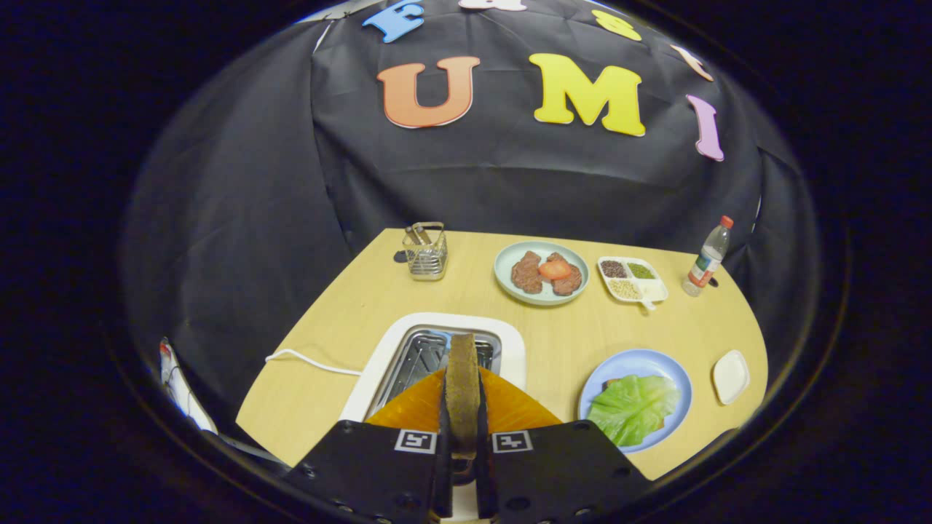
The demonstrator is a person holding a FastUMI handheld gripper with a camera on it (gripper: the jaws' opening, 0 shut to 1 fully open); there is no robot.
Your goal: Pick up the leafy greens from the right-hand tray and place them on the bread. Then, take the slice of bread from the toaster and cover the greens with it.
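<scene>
My gripper (pixel 462 407) is shut on a slice of brown bread (pixel 461 378), held edge-on between both fingers above the white toaster (pixel 510 342). The toaster's metal slots (pixel 415 360) show just beyond the slice. To the right of the fingers lies a blue plate (pixel 666 367) with green leafy greens (pixel 632 407) spread over a bread slice, whose brown edge peeks out beneath the leaf.
Farther back on the wooden table (pixel 582 327) stand a wire holder (pixel 426 251), a pale plate with meat and a tomato slice (pixel 542 272), a divided tray of grains (pixel 632 279) and a bottle (pixel 710 256). A small white dish (pixel 730 376) sits right of the blue plate. A white cord (pixel 309 360) runs left.
</scene>
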